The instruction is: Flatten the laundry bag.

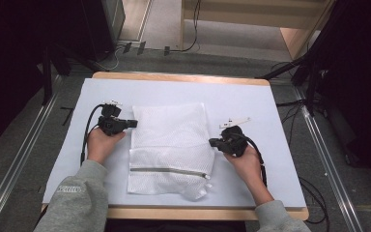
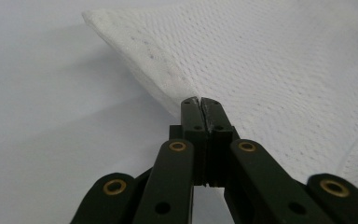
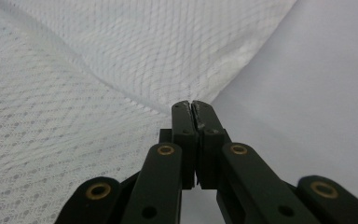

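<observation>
A white mesh laundry bag (image 1: pixel 170 145) is lying flat in the middle of the table (image 1: pixel 251 96), its long sides running from the near edge toward the far edge. The table's top is a smooth pale blue-white sheet with a light wooden rim showing along the far and near edges. The bag is roughly rectangular, made of a fine, soft netting with a quilted-looking weave — a grey zipper (image 1: pixel 169 170) is crossing it near its lower end, parallel to the table's near edge, and the cloth is folding into a seam just above that.

The left gripper (image 1: pixel 131 123) is sitting at the bag's left edge, toward the far left corner of the bag; in the left gripper view the two black jaws are pressing together at the bag's hem, with the netting (image 2: pixel 279 70) spreading beyond them. The right gripper (image 1: pixel 211 142) is meeting the bag's right edge about halfway down; in the right gripper view its jaws are likewise standing together right at the mesh (image 3: pixel 135 56), where two layers are overlapping in a diagonal fold. Whether any cloth is caught between either pair is too fine to tell.

A small white strip (image 1: pixel 235 122) is lying on the table just beyond the right gripper, toward the right edge.
</observation>
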`<state>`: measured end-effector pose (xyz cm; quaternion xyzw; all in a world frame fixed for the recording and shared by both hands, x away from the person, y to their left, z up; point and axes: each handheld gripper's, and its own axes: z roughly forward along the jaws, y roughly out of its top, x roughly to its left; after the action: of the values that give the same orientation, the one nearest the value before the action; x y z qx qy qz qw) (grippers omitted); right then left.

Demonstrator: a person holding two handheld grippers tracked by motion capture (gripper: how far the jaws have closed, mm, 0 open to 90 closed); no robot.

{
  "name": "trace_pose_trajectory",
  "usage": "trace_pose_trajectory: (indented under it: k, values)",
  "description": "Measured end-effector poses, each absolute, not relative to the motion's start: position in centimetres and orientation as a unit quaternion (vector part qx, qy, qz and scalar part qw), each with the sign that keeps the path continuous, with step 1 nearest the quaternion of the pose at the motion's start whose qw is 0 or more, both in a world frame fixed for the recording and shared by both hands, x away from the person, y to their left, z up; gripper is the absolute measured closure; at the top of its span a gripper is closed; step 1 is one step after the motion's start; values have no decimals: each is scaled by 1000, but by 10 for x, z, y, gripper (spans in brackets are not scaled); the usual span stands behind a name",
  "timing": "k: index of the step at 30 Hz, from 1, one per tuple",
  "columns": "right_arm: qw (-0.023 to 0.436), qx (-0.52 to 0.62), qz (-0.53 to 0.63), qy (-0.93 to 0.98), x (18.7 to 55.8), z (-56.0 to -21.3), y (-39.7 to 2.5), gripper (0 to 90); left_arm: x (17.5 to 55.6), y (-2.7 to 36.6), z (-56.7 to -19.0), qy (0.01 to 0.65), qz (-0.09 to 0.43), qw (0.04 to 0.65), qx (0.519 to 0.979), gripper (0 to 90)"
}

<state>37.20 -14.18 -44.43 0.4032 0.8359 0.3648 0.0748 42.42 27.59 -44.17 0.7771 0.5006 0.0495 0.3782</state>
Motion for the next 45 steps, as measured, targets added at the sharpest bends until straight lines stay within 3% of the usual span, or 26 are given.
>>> trace_pose_trajectory:
  k: [13,18,26,34,39,45]
  values:
    - [83,428,373,819,373,-443,-164,900,441,279,-446,513,47,377,770,900]
    - [75,425,379,819,366,-443,-162,835,437,277,-440,503,47,383,774,899]
    - [60,400,401,822,337,-441,-161,693,400,278,-418,475,36,398,784,764]
    - [63,388,405,826,324,-443,-165,644,363,279,-413,461,27,395,794,606]
    - [60,391,408,823,330,-444,-166,631,340,275,-413,447,23,391,805,571]
    - [56,390,404,826,340,-449,-159,554,327,266,-421,435,11,382,816,549]
